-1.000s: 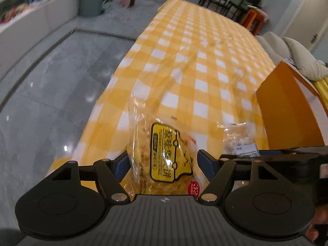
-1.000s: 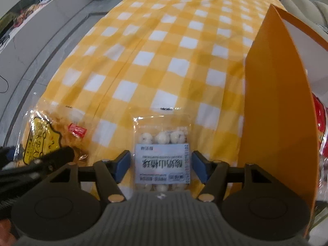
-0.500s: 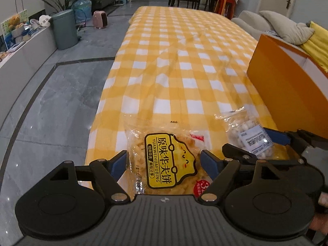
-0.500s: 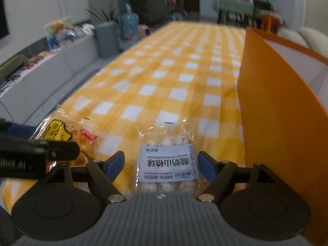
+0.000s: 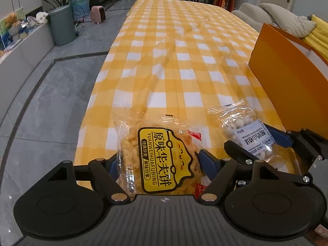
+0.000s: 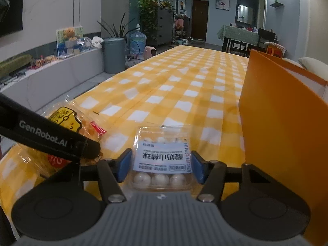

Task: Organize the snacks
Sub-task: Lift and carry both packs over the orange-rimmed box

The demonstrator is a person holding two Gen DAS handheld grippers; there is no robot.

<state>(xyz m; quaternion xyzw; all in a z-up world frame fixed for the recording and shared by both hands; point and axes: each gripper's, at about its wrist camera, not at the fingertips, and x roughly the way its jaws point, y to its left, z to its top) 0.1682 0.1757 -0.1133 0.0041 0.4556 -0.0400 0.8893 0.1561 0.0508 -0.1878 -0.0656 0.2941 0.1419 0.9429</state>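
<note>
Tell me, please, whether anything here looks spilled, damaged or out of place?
Nothing stands out. The waffle biscuit bag in the left claw and the white ball snack pack in the right claw look sealed and intact; the checked tablecloth has only mild wrinkles.

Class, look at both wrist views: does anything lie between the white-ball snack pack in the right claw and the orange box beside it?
Nothing visible does. The white-ball pack sits between the right claw's fingers, and only bare checked tablecloth separates it from the orange box.
</note>
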